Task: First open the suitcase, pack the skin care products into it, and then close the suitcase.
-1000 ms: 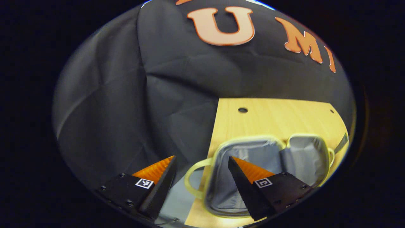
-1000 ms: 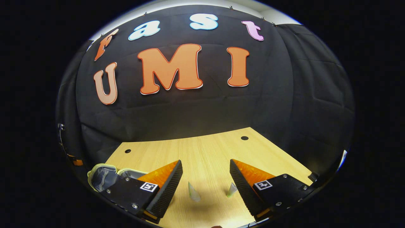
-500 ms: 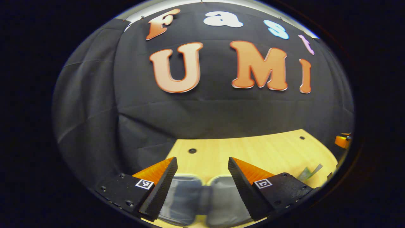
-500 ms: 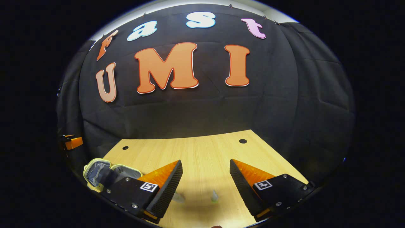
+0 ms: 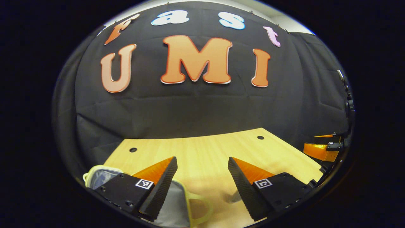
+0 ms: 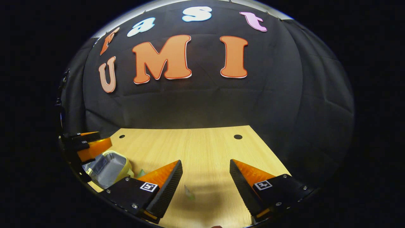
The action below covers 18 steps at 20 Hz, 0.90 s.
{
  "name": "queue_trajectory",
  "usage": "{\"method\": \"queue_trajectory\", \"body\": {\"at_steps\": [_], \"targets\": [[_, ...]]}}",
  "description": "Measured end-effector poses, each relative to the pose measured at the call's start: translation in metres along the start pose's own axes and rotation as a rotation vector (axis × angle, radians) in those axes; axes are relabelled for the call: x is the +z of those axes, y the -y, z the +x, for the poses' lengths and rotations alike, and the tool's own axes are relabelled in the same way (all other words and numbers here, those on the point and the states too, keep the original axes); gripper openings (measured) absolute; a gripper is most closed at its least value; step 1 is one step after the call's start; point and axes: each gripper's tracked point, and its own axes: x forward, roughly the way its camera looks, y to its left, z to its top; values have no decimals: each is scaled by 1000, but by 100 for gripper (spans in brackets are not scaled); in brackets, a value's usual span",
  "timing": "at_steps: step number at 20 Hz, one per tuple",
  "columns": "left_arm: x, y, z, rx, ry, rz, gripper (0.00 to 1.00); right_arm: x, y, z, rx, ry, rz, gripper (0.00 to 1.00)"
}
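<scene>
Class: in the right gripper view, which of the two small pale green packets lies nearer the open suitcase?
The small pale green packet beside the pale yellow, grey-lined suitcase; the other packet lies on bare wood between the fingers of the right gripper.

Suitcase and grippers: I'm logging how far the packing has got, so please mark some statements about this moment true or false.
1. The suitcase lies open on the table. True.
2. The right gripper is shut on a skin care product. False: its jaws stand apart with nothing between them.
3. The left gripper is open. True.
4. A small pale green item lies inside the suitcase. False: it lies on the bare table between the right gripper's fingers, apart from the suitcase.
5. The table is dark metal. False: it is light wood.
</scene>
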Motion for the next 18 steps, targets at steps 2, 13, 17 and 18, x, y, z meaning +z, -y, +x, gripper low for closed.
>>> {"method": "queue_trajectory", "body": {"at_steps": [2, 13, 17, 18], "targets": [[-21, 34, 16, -36, -10, -5, 100, -7, 10, 6, 8, -19, 20, 95], [-167, 75, 73, 41, -171, 29, 100, -43, 47, 25, 2, -94, -28, 95], [-178, 80, 79, 62, -156, 38, 64, -57, 55, 22, -9, -125, -42, 96], [-181, 82, 81, 53, -167, 47, 34, -59, 56, 21, -11, -130, -42, 96]]}}
